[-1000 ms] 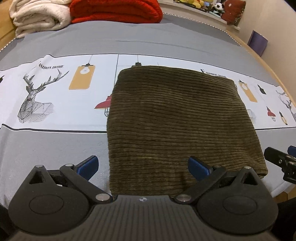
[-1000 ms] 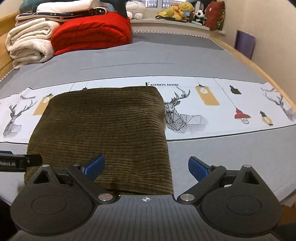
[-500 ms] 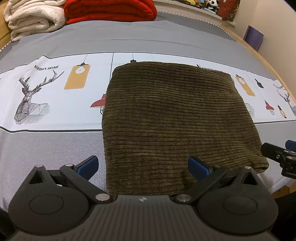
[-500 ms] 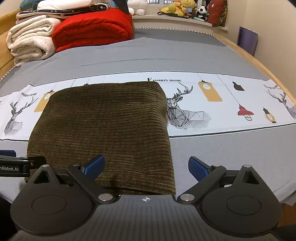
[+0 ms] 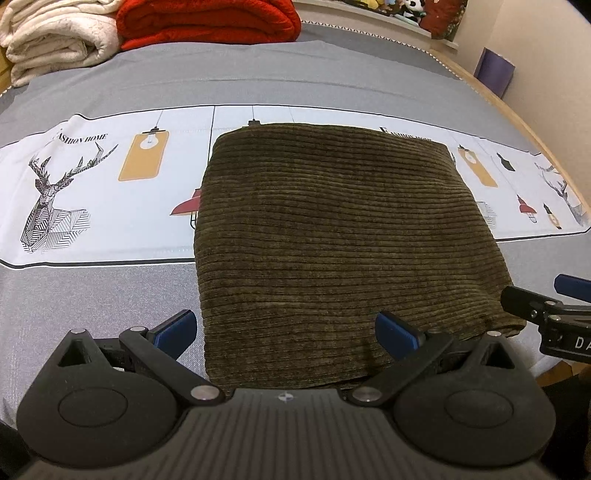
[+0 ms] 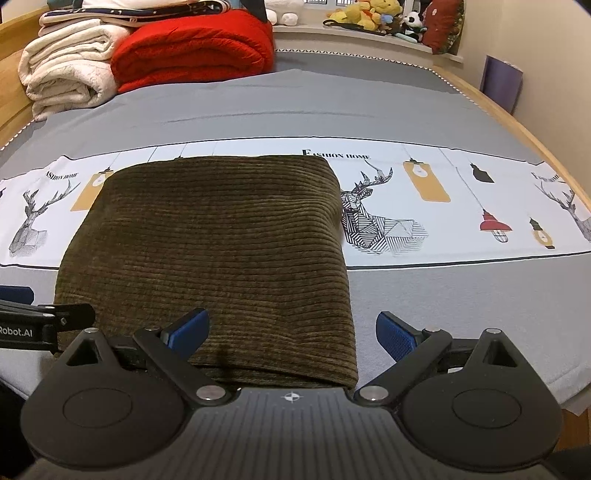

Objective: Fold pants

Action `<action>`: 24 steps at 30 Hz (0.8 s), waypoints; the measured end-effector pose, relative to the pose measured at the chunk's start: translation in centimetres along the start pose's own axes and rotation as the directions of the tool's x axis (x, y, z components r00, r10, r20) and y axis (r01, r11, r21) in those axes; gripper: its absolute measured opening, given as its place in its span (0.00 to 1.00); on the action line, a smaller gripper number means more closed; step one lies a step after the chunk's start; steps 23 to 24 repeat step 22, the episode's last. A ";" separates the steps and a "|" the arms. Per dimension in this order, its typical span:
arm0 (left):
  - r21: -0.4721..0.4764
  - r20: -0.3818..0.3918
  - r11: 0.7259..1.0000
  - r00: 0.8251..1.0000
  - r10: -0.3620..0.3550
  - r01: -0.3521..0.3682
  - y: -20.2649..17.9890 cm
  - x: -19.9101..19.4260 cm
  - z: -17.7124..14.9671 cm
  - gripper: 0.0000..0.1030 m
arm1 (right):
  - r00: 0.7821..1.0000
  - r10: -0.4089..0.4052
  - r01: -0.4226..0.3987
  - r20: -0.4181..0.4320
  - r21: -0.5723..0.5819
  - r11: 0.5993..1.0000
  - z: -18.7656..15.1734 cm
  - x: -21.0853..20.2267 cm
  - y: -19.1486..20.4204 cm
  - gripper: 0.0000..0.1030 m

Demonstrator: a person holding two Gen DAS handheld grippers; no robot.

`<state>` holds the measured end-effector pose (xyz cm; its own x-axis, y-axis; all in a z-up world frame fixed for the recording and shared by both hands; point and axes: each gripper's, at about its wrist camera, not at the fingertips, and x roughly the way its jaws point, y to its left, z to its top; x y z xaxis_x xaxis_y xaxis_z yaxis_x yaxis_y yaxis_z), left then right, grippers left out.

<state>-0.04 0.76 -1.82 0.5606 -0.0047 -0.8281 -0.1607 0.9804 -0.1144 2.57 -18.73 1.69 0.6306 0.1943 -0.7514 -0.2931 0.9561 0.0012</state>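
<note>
Hovering just above the near edge of the folded pants [image 5: 332,236], the left gripper [image 5: 286,328] stands wide, its blue pads far apart and holding nothing. One pad sits over grey sheet to the left of the cloth; the other sits over the cloth's near right part. The right gripper [image 6: 291,328] is likewise spread wide and empty, its left pad above the pants' near edge, its right pad over bare sheet.

Each tool's tip shows at the edge of the other's view, low and beside a near corner of the cloth.

Pants: olive-brown corduroy, folded into a squarish flat packet, ribs running crosswise. It lies on the bed [image 6: 443,295], across a white printed band [image 6: 424,192] with deer, lamps and lettering, near part on grey.

Far end of bed: rolled red blanket [image 6: 192,48], cream blanket [image 6: 66,70] beside it. Plush toys [image 6: 373,16] on a ledge beyond.
</note>
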 end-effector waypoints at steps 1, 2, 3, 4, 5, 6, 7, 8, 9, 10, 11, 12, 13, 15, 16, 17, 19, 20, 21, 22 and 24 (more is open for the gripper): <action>0.000 0.000 1.000 1.000 -0.001 0.001 0.0 0.0 0.0 1.00 | 1.000 0.000 0.000 -0.001 -0.001 1.000 0.0 0.0 0.0 0.94; 0.002 0.001 1.000 1.000 -0.001 0.001 0.0 0.0 0.0 1.00 | 1.000 0.001 -0.001 -0.001 -0.002 1.000 0.0 0.0 0.0 0.94; 0.004 0.001 1.000 1.000 -0.002 0.002 0.0 0.0 0.0 1.00 | 1.000 0.001 -0.001 -0.001 -0.003 1.000 0.0 0.0 0.1 0.94; 0.005 0.002 1.000 1.000 -0.004 0.004 0.0 0.0 0.0 1.00 | 1.000 0.001 -0.001 -0.002 -0.004 1.000 0.0 0.0 0.1 0.94; 0.006 0.003 1.000 1.000 -0.005 0.005 -0.1 0.0 0.0 1.00 | 1.000 0.001 -0.001 -0.002 -0.005 1.000 0.0 0.0 0.1 0.94; 0.007 0.004 1.000 1.000 -0.008 0.007 -0.1 -0.1 0.0 1.00 | 1.000 0.001 -0.001 -0.002 -0.005 1.000 0.0 0.0 0.0 0.94; 0.008 0.005 1.000 1.000 -0.009 0.009 -0.1 -0.1 0.0 1.00 | 1.000 0.002 -0.002 -0.002 -0.005 1.000 0.0 0.1 0.1 0.94; 0.009 0.006 1.000 1.000 -0.010 0.010 -0.2 -0.1 0.0 1.00 | 1.000 0.002 -0.002 -0.002 -0.004 1.000 0.0 0.1 0.0 0.94; 0.011 0.007 1.000 1.000 -0.012 0.012 -0.2 -0.1 0.0 1.00 | 1.000 0.003 -0.003 -0.001 -0.004 1.000 0.0 0.0 0.1 0.94; 0.013 0.008 1.000 1.000 -0.014 0.013 -0.3 -0.1 0.0 1.00 | 1.000 0.003 -0.003 -0.001 -0.004 1.000 0.0 0.0 0.0 0.94; 0.015 0.009 1.000 1.000 -0.014 0.014 -0.3 -0.1 0.0 1.00 | 1.000 0.003 -0.003 0.000 -0.004 1.000 0.0 0.0 0.0 0.94; 0.015 0.010 1.000 1.000 -0.015 0.015 -0.4 -0.2 0.0 1.00 | 1.000 0.003 -0.003 -0.001 -0.005 1.000 0.0 0.1 0.0 0.94; 0.016 0.010 1.000 1.000 -0.015 0.015 -0.4 -0.2 0.0 1.00 | 1.000 0.003 -0.003 -0.001 -0.005 1.000 0.0 0.1 0.0 0.94; 0.016 0.011 1.000 1.000 -0.015 0.015 -0.4 -0.2 0.0 1.00 | 1.000 0.005 -0.005 -0.001 -0.003 1.000 0.0 0.1 0.0 0.94; 0.017 0.013 1.000 1.000 -0.017 0.017 -0.5 -0.2 0.0 1.00 | 1.000 0.006 -0.006 -0.001 -0.003 1.000 0.0 0.0 -0.1 0.94; 0.020 0.016 1.000 1.000 -0.020 0.020 -0.5 -0.3 -0.1 1.00 | 1.000 0.006 -0.006 -0.001 -0.003 1.000 0.0 0.0 -0.1 0.94; 0.028 0.023 0.999 0.999 -0.026 0.026 -0.6 -0.4 0.0 1.00 | 1.000 0.006 -0.006 -0.001 -0.003 1.000 0.0 0.0 -0.1 0.94; 0.032 0.027 0.999 0.999 -0.029 0.028 -0.7 -0.4 0.0 1.00 | 1.000 0.006 -0.006 -0.001 -0.003 1.000 0.0 0.0 -0.1 0.94; 0.035 0.028 0.999 0.999 -0.031 0.030 -0.7 -0.5 0.0 1.00 | 1.000 0.006 -0.006 -0.002 -0.003 1.000 0.0 0.0 -0.1 0.94; 0.036 0.028 0.999 0.999 -0.030 0.029 -0.7 -0.5 0.0 1.00 | 1.000 0.006 -0.006 -0.002 -0.003 1.000 0.0 0.0 -0.1 0.94; 0.036 0.028 0.999 0.999 -0.030 0.029 -0.7 -0.5 0.0 1.00 | 1.000 0.006 -0.006 -0.002 -0.003 1.000 0.0 0.0 -0.1 0.94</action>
